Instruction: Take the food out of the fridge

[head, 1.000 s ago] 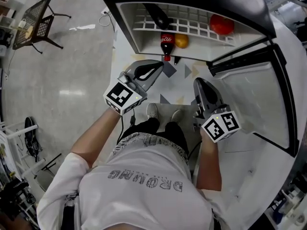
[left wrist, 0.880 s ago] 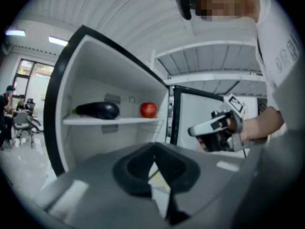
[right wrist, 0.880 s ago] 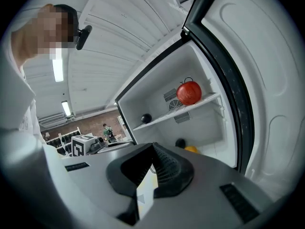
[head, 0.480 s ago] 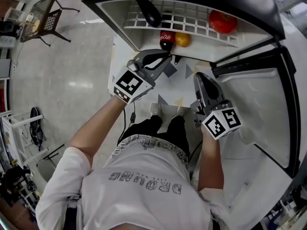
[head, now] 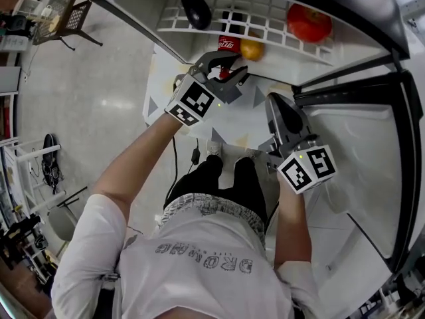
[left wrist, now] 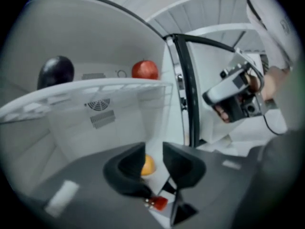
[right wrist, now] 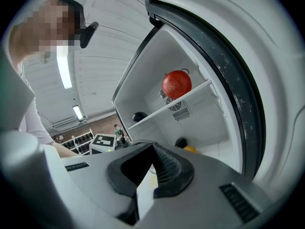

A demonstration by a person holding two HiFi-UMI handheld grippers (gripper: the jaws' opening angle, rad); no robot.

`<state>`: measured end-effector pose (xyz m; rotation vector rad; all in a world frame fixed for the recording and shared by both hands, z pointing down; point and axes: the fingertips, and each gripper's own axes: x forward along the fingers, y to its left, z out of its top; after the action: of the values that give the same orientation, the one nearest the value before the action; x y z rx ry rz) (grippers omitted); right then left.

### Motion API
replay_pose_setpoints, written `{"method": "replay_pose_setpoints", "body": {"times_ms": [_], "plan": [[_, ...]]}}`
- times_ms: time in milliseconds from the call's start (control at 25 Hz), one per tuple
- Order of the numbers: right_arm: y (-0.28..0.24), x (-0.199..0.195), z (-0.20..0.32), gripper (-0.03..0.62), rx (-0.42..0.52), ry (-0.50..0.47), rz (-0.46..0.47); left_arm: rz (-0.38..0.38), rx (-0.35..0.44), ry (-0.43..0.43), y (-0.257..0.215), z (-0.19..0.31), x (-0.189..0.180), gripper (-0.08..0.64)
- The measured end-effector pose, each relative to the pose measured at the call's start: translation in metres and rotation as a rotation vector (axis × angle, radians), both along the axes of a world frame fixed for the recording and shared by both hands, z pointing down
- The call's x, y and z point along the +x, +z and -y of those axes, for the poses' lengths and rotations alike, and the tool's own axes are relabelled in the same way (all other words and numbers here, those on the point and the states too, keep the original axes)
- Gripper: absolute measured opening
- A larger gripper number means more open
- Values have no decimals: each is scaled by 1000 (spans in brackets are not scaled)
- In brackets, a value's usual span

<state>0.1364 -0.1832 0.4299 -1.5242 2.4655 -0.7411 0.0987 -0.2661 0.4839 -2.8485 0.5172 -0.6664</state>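
Head view: the fridge (head: pixel 136 5) is open. Its wire shelf (head: pixel 265 28) carries a dark rounded item (head: pixel 194 9) at one end and a red fruit (head: pixel 309 22) at the other. Below the shelf sit a cola bottle (head: pixel 229 44) and, just beside it, an orange (head: pixel 252 49). The left gripper (head: pixel 234 66) reaches in under the shelf's front edge, at the bottle's neck. The right gripper (head: pixel 274 102) is held back, clear of the shelf. Left gripper view: the jaws are spread, having just been opening. The bottle's red cap (left wrist: pixel 158 203) shows low in the gap, unpinched, with the orange beyond. Right gripper view: the jaws are pressed together with nothing between them, and the red fruit rests on the shelf ahead.
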Motion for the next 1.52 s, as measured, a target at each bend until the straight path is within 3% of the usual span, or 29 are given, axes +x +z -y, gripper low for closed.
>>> {"method": "replay_pose_setpoints", "body": {"times_ms": [480,1000,1120,1240,1520], "plan": [[12,1,-1,0,10,5,10,297,206,129,54,21,27,199],[19,-1,0,0,30,39,6,598,387,252,101,30,41,258],[22,0,0,0,28,43,3,659,440,249,109,39,40,258],[26,2,0,0,20,46,0,681,460,244,115,45,42,258],[27,2,2,0,22,58,-4,650,452,248,111,44,48,238]]}}
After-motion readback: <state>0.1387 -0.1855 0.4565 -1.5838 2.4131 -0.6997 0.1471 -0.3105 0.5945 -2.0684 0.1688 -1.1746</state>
